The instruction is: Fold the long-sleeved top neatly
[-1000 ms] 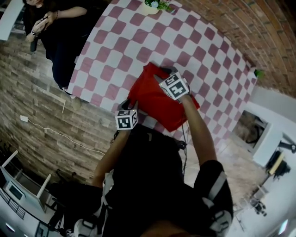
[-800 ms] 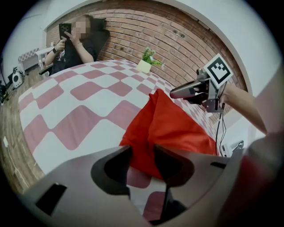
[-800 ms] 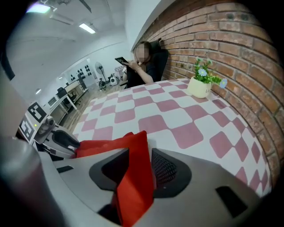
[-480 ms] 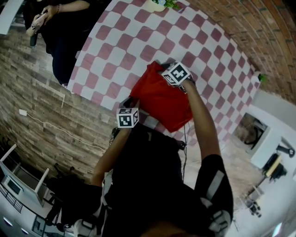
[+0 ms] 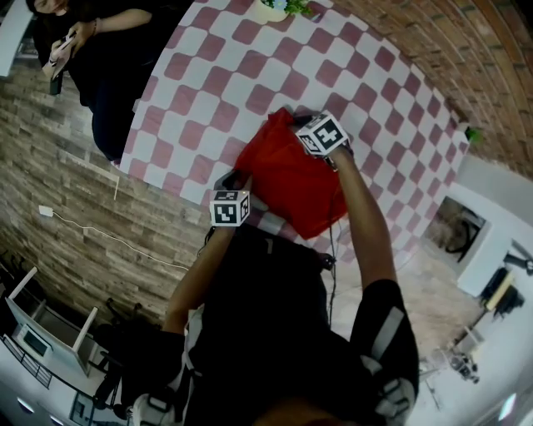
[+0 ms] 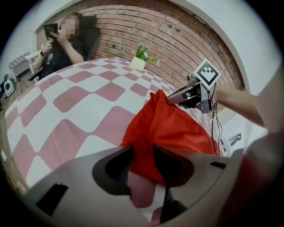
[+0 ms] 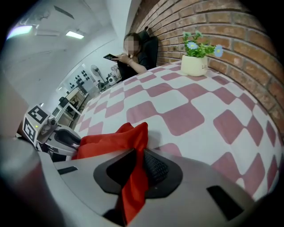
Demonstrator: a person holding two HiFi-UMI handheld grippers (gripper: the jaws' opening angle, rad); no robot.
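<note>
Brick walls back a pink-and-white checked bench (image 5: 208, 75) with a potted plant (image 5: 279, 7) at its far end. Well apart from the plant, by the opposite edge, lies the red top (image 5: 283, 179), its long axis along that edge. The right gripper (image 7: 140, 166) jaws have just been closing and pinch the plant-side corner, which peaks towards the plant. The left gripper (image 6: 142, 162) jaws stand wide apart, with the hem away from the plant loose between them.
</note>
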